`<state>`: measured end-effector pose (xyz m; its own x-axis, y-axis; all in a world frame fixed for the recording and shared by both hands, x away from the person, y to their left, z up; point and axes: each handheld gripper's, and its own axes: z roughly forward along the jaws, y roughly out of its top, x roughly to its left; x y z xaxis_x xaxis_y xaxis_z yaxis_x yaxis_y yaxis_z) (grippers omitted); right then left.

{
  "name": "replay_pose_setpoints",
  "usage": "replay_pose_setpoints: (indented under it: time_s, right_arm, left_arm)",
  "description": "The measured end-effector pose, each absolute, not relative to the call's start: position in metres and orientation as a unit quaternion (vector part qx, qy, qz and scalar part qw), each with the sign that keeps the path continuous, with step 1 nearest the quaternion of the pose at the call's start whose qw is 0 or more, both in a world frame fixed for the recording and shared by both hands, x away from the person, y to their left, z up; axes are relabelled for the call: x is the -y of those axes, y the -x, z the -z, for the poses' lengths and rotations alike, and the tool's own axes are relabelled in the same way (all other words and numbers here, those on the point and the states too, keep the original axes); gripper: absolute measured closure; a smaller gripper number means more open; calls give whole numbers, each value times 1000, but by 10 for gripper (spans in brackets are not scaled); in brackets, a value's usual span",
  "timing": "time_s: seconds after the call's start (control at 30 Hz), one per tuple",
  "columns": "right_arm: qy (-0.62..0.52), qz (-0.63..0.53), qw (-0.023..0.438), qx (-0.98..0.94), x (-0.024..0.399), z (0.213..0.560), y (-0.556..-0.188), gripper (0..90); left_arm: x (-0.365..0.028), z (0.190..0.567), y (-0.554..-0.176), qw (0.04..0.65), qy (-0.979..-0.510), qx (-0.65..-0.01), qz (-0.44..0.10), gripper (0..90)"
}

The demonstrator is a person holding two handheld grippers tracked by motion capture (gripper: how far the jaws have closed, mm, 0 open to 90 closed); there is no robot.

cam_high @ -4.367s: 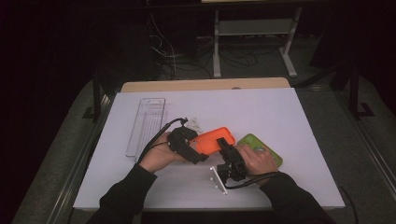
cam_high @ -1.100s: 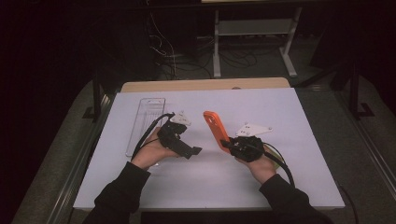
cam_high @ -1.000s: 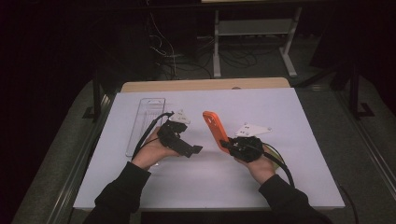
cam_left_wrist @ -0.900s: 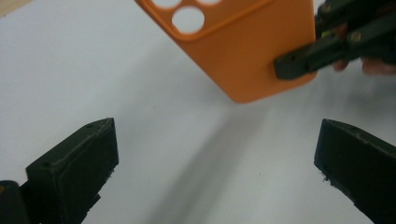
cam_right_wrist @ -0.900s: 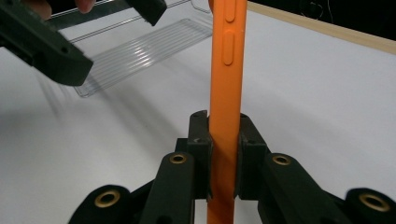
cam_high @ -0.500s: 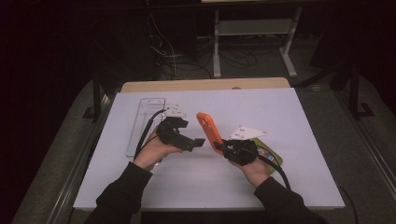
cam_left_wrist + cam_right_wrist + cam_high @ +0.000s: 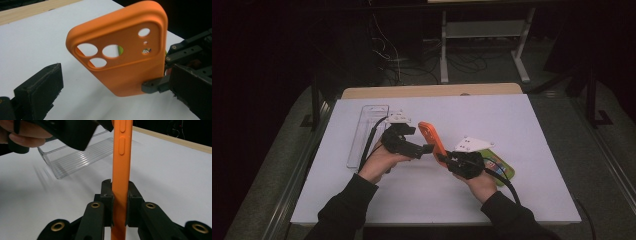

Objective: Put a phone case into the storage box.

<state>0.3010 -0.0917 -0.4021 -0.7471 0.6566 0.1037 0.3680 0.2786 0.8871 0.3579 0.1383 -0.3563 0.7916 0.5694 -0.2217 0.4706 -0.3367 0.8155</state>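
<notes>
Since a second ago you are bringing the orange phone case [image 7: 432,139] leftward to your left gripper [image 7: 426,149], whose jaws are standing apart beside it, gripping nothing. Your right gripper [image 7: 119,195] is clamping the case's edge, holding it upright above the white table [image 7: 532,125]. Your right hand is hiding most of the green item [image 7: 502,167]; the clear tray [image 7: 362,135] is lying beyond.

White table top [image 7: 532,130], clear plastic tray [image 7: 367,131] at left, green packet [image 7: 501,167] at right
</notes>
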Motion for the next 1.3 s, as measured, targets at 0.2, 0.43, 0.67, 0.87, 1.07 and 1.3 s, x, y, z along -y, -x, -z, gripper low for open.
replay_pose_setpoints:
  time_s: [0.2, 0.43, 0.67, 0.87, 1.07, 1.3]
  right_arm:
    - [-319, -510, 143, -786, 88, 402, -300, 781]
    - [-315, -512, 139, -787, 85, 402, -298, 781]
    - [-313, -512, 136, -788, 84, 402, -297, 781]
    - [-314, -511, 132, -789, 83, 403, -297, 781]
    - [-313, -505, 132, -793, 82, 405, -297, 781]
    - [-311, -499, 130, -799, 80, 407, -297, 783]
  left_arm:
    - [-134, 359, -359, 487, -810, -325, -44, 0]
    - [-131, 361, -361, 494, -807, -321, -42, 0]
    - [-128, 362, -361, 497, -805, -321, -42, 0]
    - [-127, 362, -362, 505, -797, -328, -42, 0]
    - [-126, 363, -363, 504, -795, -336, -34, 0]
    - [-125, 365, -364, 502, -793, -344, -33, 0]
